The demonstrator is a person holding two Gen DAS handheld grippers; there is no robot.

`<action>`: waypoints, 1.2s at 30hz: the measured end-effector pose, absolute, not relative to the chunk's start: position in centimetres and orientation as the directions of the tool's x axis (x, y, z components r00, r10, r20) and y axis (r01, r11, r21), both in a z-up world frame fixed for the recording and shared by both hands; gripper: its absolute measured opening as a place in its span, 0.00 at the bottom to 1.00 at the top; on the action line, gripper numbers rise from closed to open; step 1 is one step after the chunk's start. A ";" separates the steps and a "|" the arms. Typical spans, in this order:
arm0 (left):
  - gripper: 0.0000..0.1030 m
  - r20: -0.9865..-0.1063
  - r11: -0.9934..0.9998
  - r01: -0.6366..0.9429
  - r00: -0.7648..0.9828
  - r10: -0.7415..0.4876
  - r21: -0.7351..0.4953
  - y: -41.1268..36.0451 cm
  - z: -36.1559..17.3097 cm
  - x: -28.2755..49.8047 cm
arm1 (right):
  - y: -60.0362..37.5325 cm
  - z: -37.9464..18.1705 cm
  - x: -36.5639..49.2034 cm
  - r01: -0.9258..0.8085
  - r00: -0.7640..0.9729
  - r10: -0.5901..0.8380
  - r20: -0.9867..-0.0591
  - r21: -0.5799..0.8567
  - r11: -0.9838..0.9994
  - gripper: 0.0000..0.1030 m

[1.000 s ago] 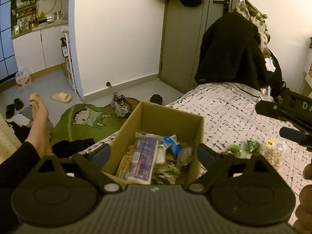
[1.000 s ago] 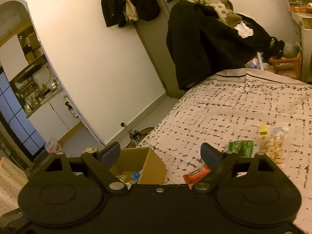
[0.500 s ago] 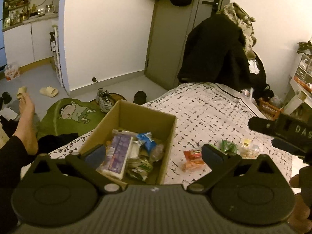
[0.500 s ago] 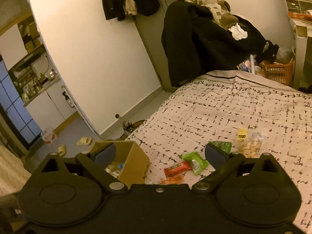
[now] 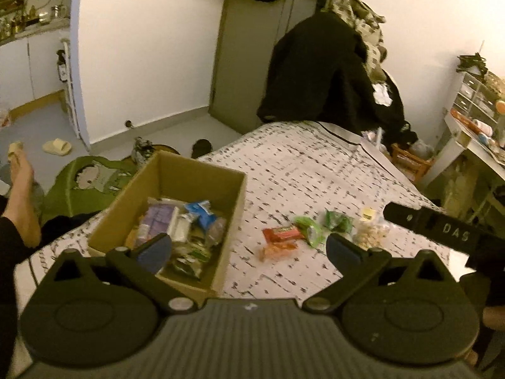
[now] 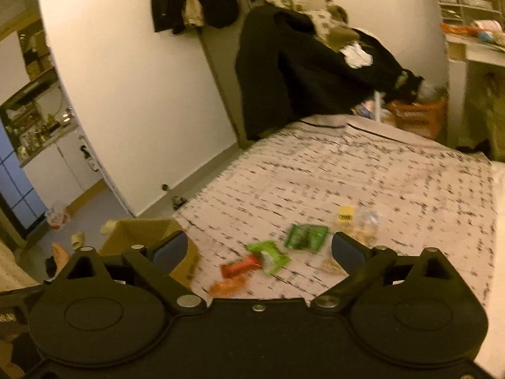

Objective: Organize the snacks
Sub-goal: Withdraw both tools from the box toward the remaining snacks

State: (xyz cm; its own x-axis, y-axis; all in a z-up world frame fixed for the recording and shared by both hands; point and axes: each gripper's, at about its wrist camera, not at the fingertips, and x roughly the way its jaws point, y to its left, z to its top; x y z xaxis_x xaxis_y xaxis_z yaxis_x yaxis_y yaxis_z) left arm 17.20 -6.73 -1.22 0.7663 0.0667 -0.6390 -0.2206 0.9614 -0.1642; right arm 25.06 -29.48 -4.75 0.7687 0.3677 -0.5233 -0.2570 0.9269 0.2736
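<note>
Landmark: the bed (image 5: 315, 170) with its black-flecked white cover.
Past its far end: a black coat (image 5: 318, 72) draped high, patterned cloth (image 6: 303, 3) piled on top.
Behind the coat: a grey door (image 5: 249, 50).
On the floor left of the bed: a green cartoon rug (image 5: 85, 186), a pale slipper (image 5: 56, 147).
Right of the bed: an orange basket (image 6: 416, 117).

Loose snack packets (image 5: 311, 233) beside filled cardboard box (image 5: 202, 173)

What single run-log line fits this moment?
left gripper: open, empty | right gripper: open, empty | cardboard box: partly filled | red snack bar, green packets: loose on bed
</note>
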 end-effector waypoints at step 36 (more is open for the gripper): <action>0.95 -0.658 0.961 -0.174 0.753 -0.011 -0.215 -10.5 -7.0 19.8 | -34.5 -8.0 27.0 -0.047 0.760 0.228 -0.608 0.299 0.953 0.96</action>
State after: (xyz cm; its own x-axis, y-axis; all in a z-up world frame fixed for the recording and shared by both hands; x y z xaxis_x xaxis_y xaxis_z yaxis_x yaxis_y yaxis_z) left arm 19.75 -10.50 -6.97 0.7532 -0.0105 -0.6577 -0.1742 0.9610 -0.2149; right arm 26.98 -34.50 -7.99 0.7604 0.2284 -0.6079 -0.0475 0.9532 0.2987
